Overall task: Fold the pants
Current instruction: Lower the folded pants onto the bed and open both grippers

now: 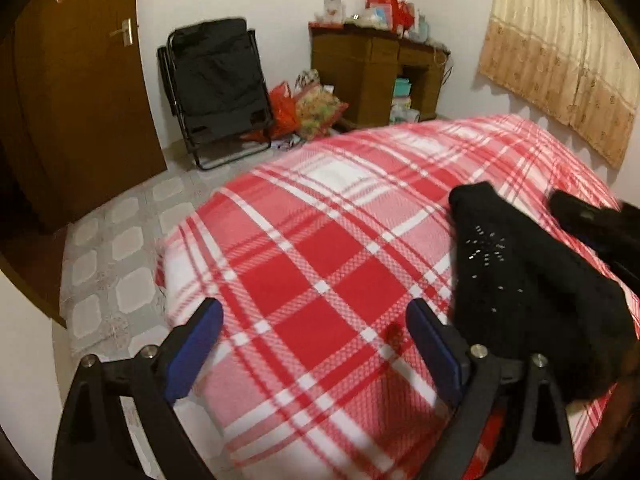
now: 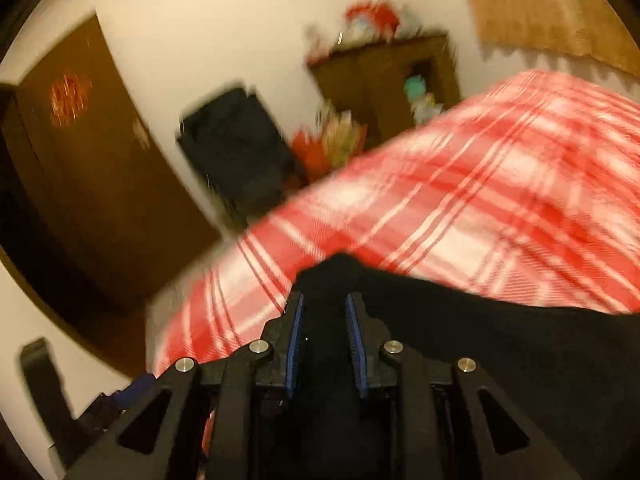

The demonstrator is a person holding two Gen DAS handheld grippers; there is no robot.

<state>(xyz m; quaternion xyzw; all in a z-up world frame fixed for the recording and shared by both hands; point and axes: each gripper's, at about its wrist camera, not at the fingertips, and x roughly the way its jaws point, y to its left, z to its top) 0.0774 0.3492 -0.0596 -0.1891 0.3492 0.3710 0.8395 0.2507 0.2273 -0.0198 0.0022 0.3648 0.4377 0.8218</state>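
So the pants (image 1: 520, 280) are this dark black pair, bunched up on the right side of the bed (image 1: 312, 264) over the red-and-white plaid blanket, and they look soft and floppy, maybe knit-ish, with a little patch of sparkly studs on them. My guess is they're light but droopy, so anything not held is going to sag and drag across the blanket rather than keep its shape. The right tongs (image 2: 324, 320) are clenched down on a fold of the black cloth, with the fabric running between the blue pads and spilling off to the right. The left tongs (image 1: 316, 344) are spread wide with nothing in them, just hovering above the plaid right beside the near edge of the pants. If it were me I'd grab at a hem or the waistband, somewhere with a doubled seam, since a pinch in the middle of a leg would just slide and pucker. Trouble is I honestly can't tell which end is the waist; the whole thing is one black lump and the lower part runs out of frame. The right-side view is smeared with blur too, and something dark at the far right edge of the left view is too cut off to name.
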